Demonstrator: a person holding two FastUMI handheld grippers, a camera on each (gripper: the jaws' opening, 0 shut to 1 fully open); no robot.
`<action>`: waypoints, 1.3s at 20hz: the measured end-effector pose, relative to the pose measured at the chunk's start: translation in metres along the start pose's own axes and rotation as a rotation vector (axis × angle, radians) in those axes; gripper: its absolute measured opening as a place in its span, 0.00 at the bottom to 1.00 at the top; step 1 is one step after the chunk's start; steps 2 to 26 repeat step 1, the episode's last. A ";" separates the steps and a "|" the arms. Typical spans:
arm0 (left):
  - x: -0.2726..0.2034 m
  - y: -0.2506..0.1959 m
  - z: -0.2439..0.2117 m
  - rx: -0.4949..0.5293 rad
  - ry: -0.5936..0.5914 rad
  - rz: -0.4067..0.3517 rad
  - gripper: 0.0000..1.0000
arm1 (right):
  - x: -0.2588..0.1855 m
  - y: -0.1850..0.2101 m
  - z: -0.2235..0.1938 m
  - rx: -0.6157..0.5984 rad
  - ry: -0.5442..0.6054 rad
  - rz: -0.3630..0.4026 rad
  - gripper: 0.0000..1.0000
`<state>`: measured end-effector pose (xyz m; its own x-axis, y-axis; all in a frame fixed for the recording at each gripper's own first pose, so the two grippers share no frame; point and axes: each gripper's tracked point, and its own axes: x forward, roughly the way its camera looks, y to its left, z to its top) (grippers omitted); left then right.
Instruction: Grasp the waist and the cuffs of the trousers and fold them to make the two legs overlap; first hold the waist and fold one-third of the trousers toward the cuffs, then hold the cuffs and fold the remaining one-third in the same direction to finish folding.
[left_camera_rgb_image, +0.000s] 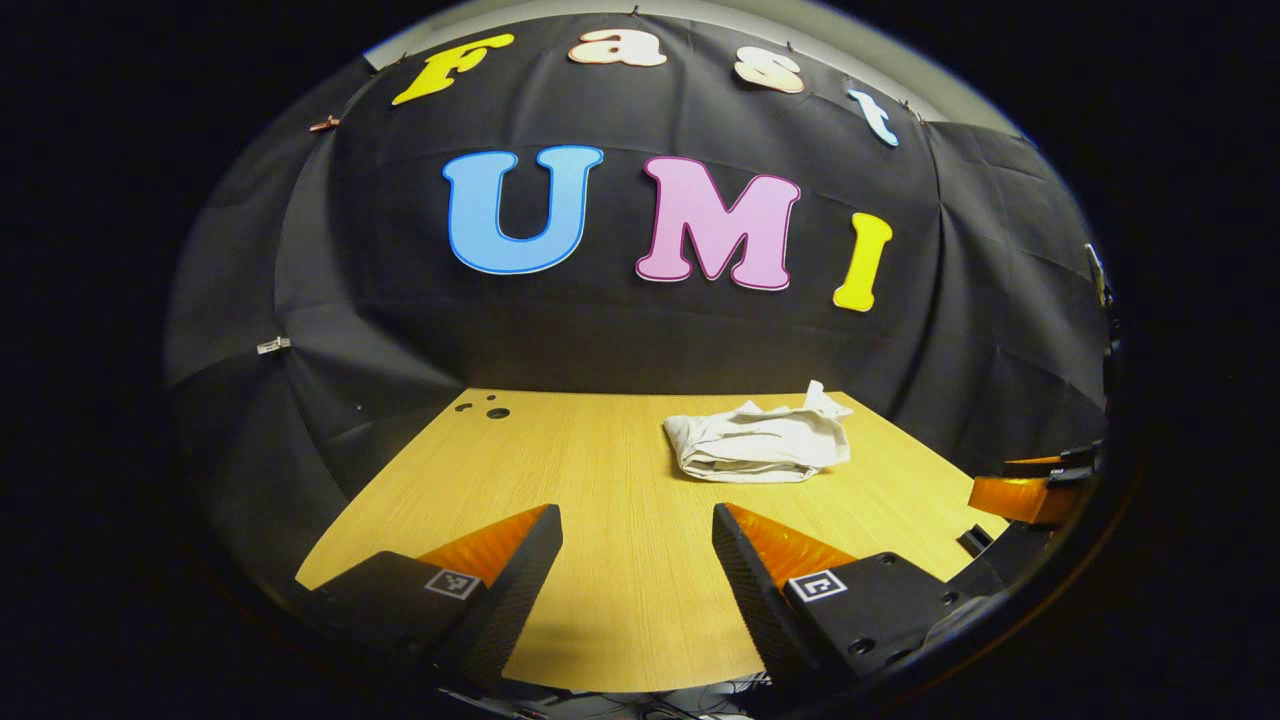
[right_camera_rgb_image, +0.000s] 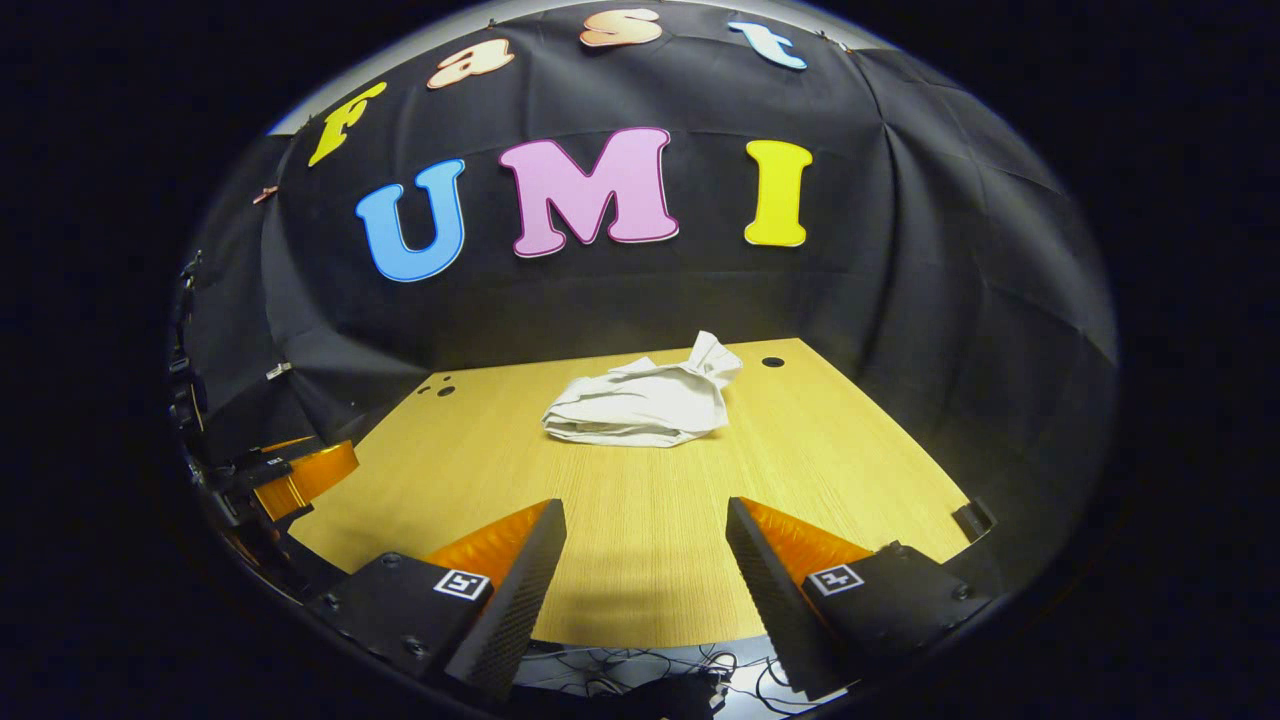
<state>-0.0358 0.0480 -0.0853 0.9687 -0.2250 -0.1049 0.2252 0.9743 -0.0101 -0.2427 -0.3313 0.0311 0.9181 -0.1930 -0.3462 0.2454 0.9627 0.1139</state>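
Trousers (left_camera_rgb_image: 758, 443) lie in a folded, bunched pile on the wooden table (left_camera_rgb_image: 600, 560), toward the far side, w/ one corner of cloth sticking up at the back. In right gripper view the trousers (right_camera_rgb_image: 640, 405) sit mid-table, near the back edge. Left gripper (left_camera_rgb_image: 637, 545) is at the near table edge, fingers apart, nothing btwn them. Right gripper (right_camera_rgb_image: 646, 540) same: fingers apart, holding nothing, well short of the trousers. Small holes (left_camera_rgb_image: 485, 408) in the far left corner of the tabletop.
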 end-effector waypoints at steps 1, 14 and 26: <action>0.000 -0.001 -0.004 0.001 0.009 -0.003 0.96 | -0.001 0.002 -0.002 -0.003 0.004 0.001 0.99; 0.000 -0.001 -0.004 0.001 0.009 -0.003 0.96 | -0.001 0.002 -0.002 -0.003 0.004 0.001 0.99; 0.000 -0.001 -0.004 0.001 0.009 -0.003 0.96 | -0.001 0.002 -0.002 -0.003 0.004 0.001 0.99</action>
